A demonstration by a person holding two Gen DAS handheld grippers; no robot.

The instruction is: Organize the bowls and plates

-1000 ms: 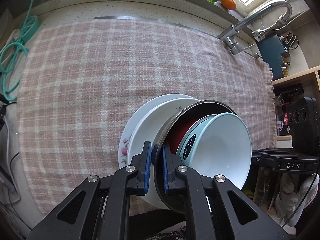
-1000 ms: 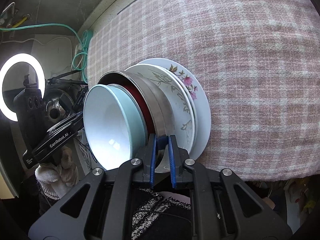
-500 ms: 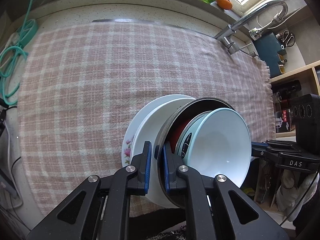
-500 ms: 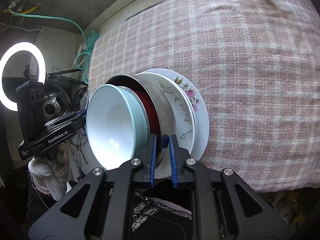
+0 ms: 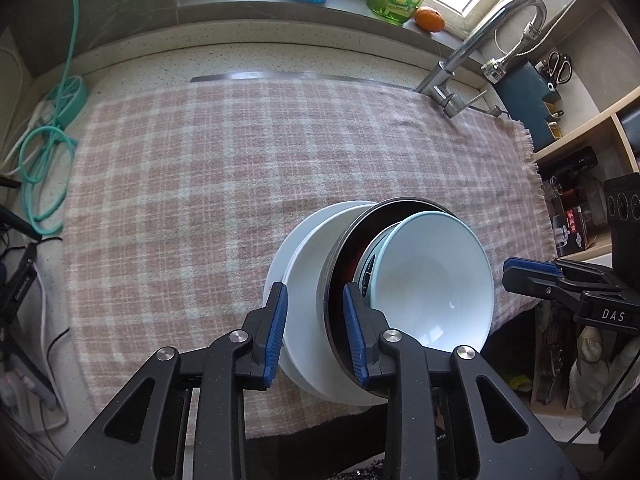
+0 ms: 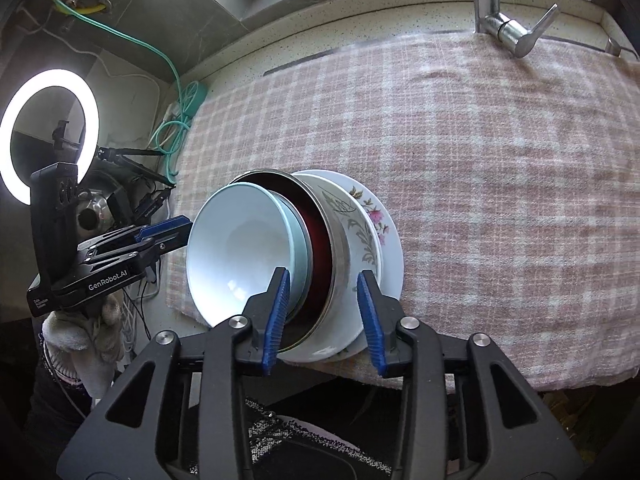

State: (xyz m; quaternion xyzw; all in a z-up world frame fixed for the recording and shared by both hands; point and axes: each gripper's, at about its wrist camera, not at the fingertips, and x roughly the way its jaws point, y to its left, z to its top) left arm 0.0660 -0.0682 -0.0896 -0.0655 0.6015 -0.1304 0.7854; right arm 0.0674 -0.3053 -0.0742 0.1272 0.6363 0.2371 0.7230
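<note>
Nested stack of dishes sits on the checked cloth (image 5: 200, 184) at the near edge of the counter: pale blue-white bowl (image 5: 432, 280) on top, inside a steel bowl with a red interior (image 6: 320, 240), on a leaf-patterned plate (image 6: 352, 236), on a flowered plate (image 6: 380, 220) at the bottom. In both wrist views the stack looks steeply tilted; probably the camera angle, since it appears to rest on the cloth. Left gripper (image 5: 316, 328): jaws have just been opening, now partly spread, straddling the plate edges and steel bowl rim; pads seem clear of the ware, nothing gripped. Right gripper (image 6: 324, 312): likewise just been opening, partly spread either side of the steel bowl rim and the leaf-patterned plate, gaps visible at both pads, nothing held. Progress, judged: stacking looks done, largest at the bottom and smallest on top, and no loose dishes show elsewhere on the cloth; what remains seems to be withdrawing both grippers cleanly, and perhaps shifting the stack inward. Edges: stack is close to the front edge of the counter, its near side roughly at the cloth's hem. Faucet (image 5: 480, 40) stands at the far right, well apart. Wide bare cloth behind and left of the stack gives room. Coiled green cable (image 5: 44, 152) lies off the cloth at far left.
</note>
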